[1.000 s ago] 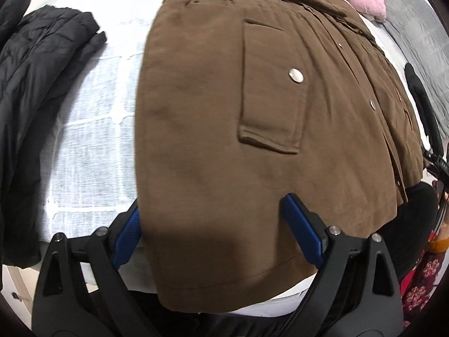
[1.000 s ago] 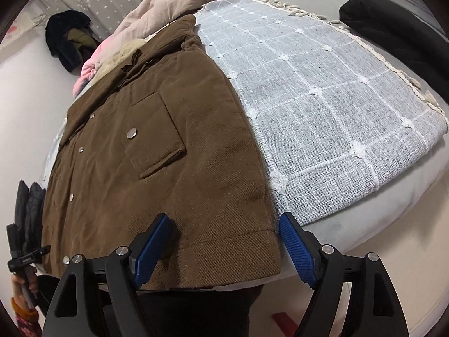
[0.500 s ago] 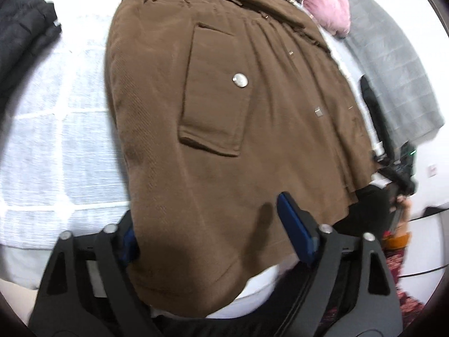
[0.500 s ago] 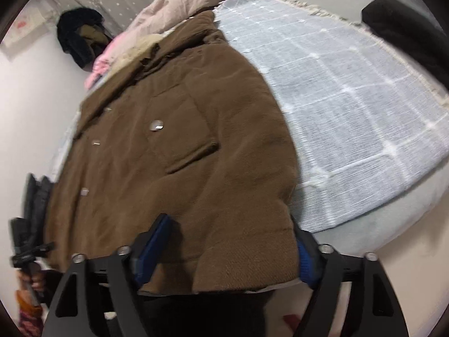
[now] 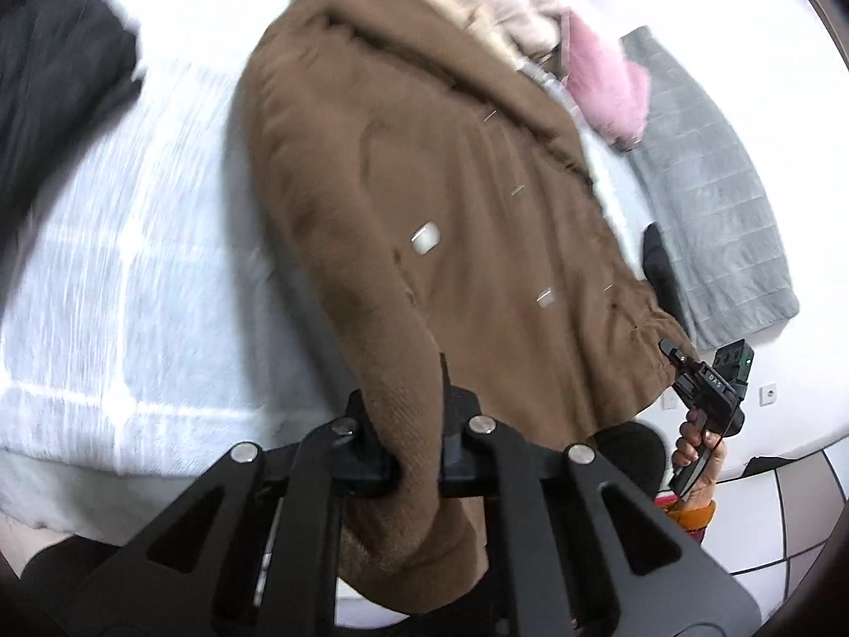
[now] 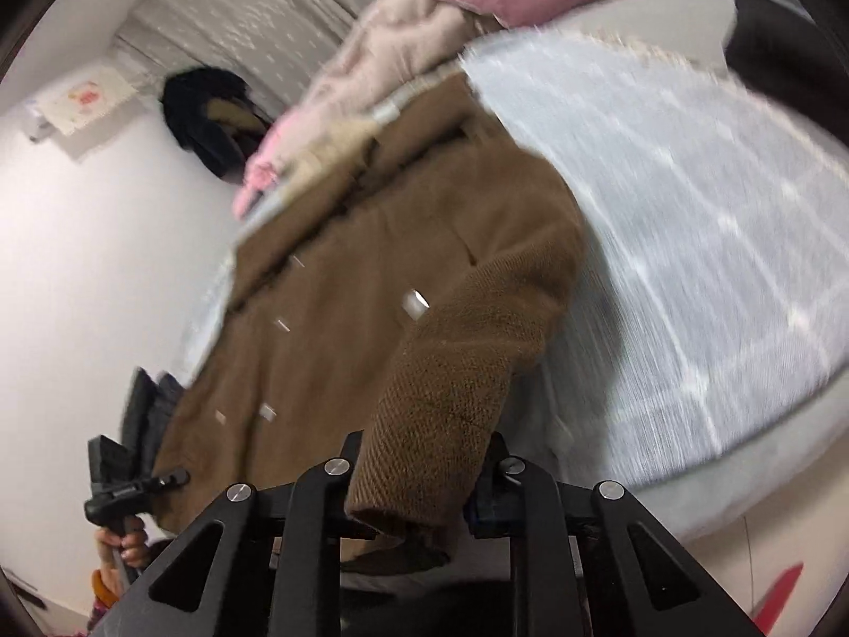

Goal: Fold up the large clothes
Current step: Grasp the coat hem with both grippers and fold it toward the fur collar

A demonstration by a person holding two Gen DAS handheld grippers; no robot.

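A brown button-front coat (image 5: pixel 424 186) lies front up on a pale woven bedspread (image 5: pixel 132 265). My left gripper (image 5: pixel 403 387) has its jaws closing on one bottom corner of the coat's hem, and the cloth is bunched and pinched between the pads. In the right wrist view the same coat (image 6: pixel 345 329) rises from the bedspread (image 6: pixel 690 265). My right gripper (image 6: pixel 424 456) is closing on the other hem corner, with a thick fold of ribbed brown cloth squeezed between its pads. Both corners hang lifted off the bed.
A black padded jacket (image 5: pixel 48 79) lies on the bed's left side. Pink and beige bedding (image 5: pixel 605 85) is piled past the coat's collar, beside a grey blanket (image 5: pixel 711 201). A dark garment (image 6: pixel 212 117) hangs on the white wall. A hand (image 6: pixel 124 536) grips the other tool's handle.
Both grippers went from wide open around the hem to clamped on it. They rose and tilted up, lifting the coat's lower edge off the bed.
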